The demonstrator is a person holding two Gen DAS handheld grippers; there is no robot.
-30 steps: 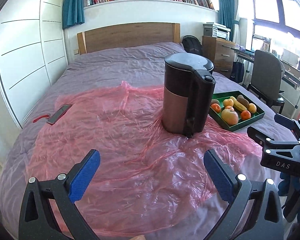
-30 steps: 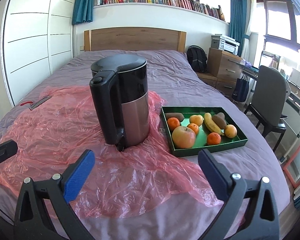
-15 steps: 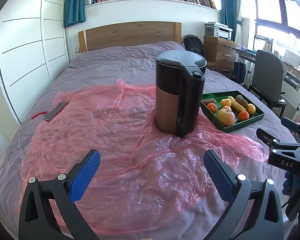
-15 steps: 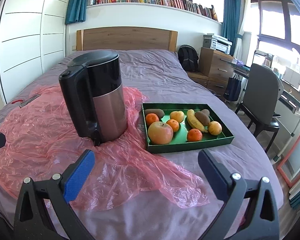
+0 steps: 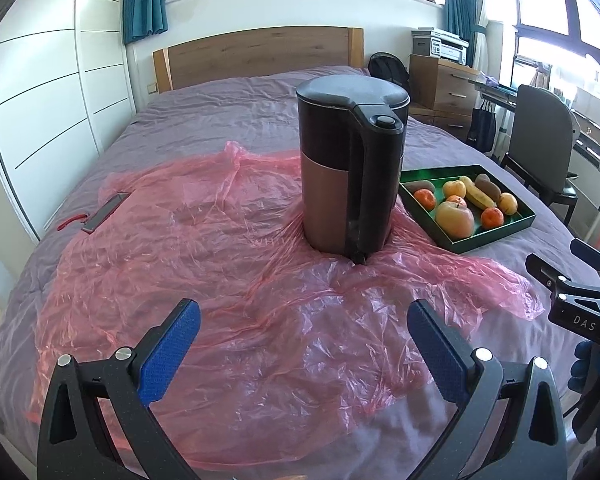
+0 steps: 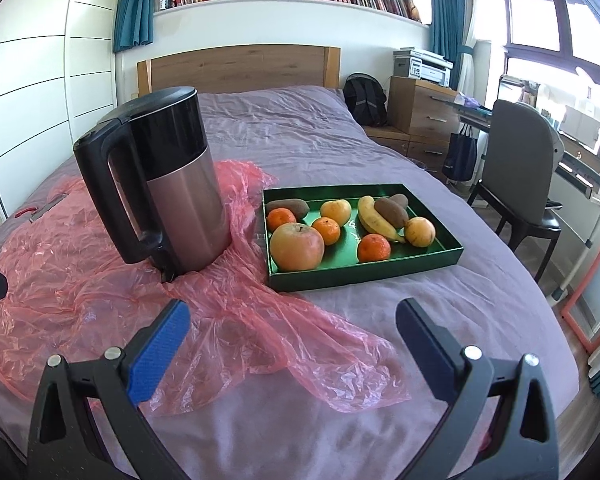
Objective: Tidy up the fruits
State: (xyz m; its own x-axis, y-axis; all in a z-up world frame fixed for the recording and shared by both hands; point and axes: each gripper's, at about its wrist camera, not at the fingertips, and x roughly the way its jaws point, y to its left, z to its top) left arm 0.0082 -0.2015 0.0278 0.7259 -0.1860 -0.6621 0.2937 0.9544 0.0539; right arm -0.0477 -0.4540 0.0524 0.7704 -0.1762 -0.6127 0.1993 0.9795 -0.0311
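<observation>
A green tray (image 6: 380,270) on the bed holds a large apple (image 6: 297,246), three oranges, a banana (image 6: 374,214), kiwis and other small fruits. It also shows at the right in the left wrist view (image 5: 496,234). My right gripper (image 6: 292,326) is open and empty, low over the bed in front of the tray. My left gripper (image 5: 304,326) is open and empty over the pink plastic sheet (image 5: 220,280). The right gripper's body shows at the right edge of the left wrist view (image 5: 572,292).
A tall black and copper kettle (image 6: 160,188) stands on the pink plastic sheet just left of the tray. A dark flat object with a red loop (image 5: 100,212) lies at the bed's left. A chair (image 6: 516,160) and desk stand right of the bed.
Both grippers have shifted right and back a little; the kettle moved left in the right view and the tray came nearer the centre. Both stay open and empty.
</observation>
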